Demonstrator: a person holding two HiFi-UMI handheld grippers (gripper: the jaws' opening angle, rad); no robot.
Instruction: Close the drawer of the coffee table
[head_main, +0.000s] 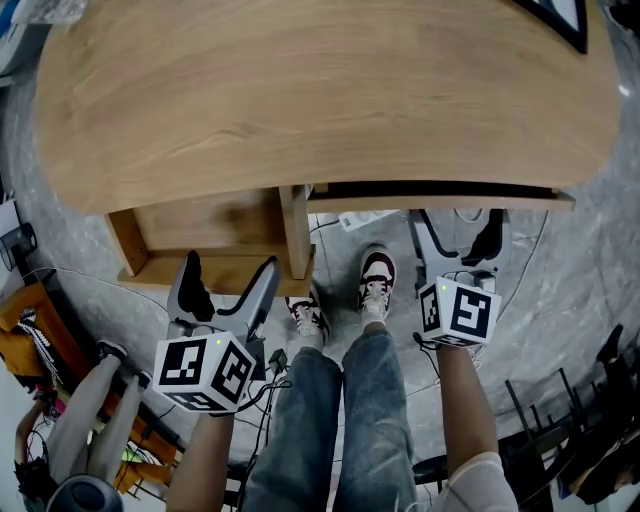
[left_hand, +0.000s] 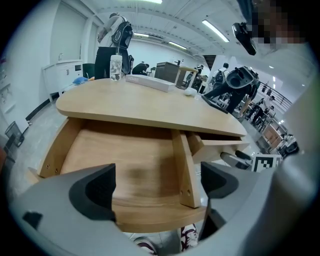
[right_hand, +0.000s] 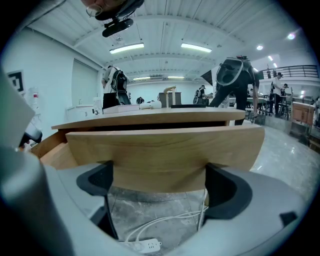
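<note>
Lining up for the push, I'd say — left gripper sits at the front edge of the pulled-out left drawer under the coffee table, jaws spread, pinching nothing. Drawer's bare inside, nothing in it. Right gripper, also spread, faces the right drawer front — barely ajar, contents hidden. Next prob. needs a straight, even shove inward.

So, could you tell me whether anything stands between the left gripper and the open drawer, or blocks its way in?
Nothing visible does. The left gripper, jaws open, sits right at the front edge of the open drawer; the drawer is bare inside. Its far end under the tabletop is hidden.
</note>
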